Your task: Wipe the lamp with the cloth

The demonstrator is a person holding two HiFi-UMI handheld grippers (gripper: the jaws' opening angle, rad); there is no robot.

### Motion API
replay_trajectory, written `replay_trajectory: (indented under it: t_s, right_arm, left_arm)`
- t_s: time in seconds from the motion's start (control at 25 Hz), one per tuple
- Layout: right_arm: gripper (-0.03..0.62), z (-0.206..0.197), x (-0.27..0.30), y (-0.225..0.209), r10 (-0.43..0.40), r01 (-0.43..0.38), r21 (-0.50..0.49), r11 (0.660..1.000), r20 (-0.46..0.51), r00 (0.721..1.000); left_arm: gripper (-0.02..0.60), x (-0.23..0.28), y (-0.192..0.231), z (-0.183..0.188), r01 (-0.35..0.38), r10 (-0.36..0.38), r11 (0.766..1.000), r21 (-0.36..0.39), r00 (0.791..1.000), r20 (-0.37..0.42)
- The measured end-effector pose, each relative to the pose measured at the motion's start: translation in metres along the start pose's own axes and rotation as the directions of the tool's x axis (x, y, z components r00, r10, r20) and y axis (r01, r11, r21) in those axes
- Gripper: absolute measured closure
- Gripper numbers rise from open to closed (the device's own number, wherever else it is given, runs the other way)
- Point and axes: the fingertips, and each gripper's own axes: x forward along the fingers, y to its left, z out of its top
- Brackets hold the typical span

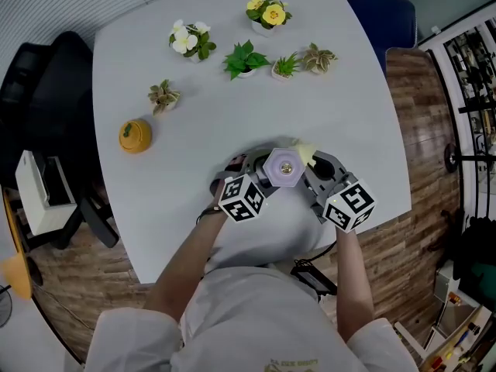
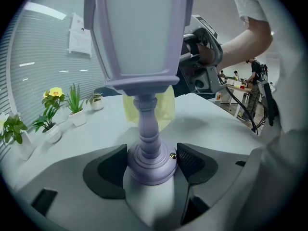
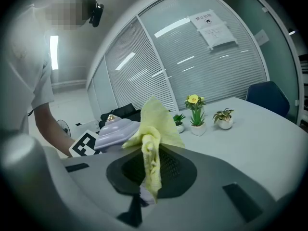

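Observation:
A lilac lantern-shaped lamp [image 1: 283, 167] stands upright near the table's front edge. In the left gripper view its round base [image 2: 150, 164] sits between the jaws of my left gripper [image 2: 150, 163], which is shut on it; the white shade [image 2: 139, 30] rises above. A yellow cloth [image 3: 150, 143] is pinched in my right gripper [image 3: 147, 174], its free corner pointing up beside the lamp's cap [image 3: 115, 131]. In the head view the cloth [image 1: 304, 153] touches the lamp's right side and my right gripper [image 1: 322, 178] is just right of it. The left gripper [image 1: 252, 178] is at the lamp's left.
Several small potted plants [image 1: 245, 59] line the far half of the white table [image 1: 364, 122]; an orange pumpkin-shaped pot [image 1: 135, 136] sits at the left. A blue chair [image 1: 380, 10] stands at the far right, a black chair [image 1: 54, 91] at the left.

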Motion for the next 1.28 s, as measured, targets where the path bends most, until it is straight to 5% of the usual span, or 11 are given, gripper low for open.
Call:
replay_trajectory:
  t_s: [0.48, 1.28]
  right_arm:
    - [0.566, -0.014, -0.025, 0.022, -0.018, 0.018, 0.000, 1.000, 0.006, 1.000]
    - [0.566, -0.025, -0.026, 0.057, 0.068, -0.069, -0.057, 0.996, -0.014, 0.998]
  left_arm:
    - [0.275, 0.001, -0.001, -0.001, -0.003, 0.003, 1.000, 0.000, 1.000, -0.004]
    - [0.275, 0.000, -0.002, 0.000, -0.005, 0.005, 1.000, -0.002, 1.000, -0.003]
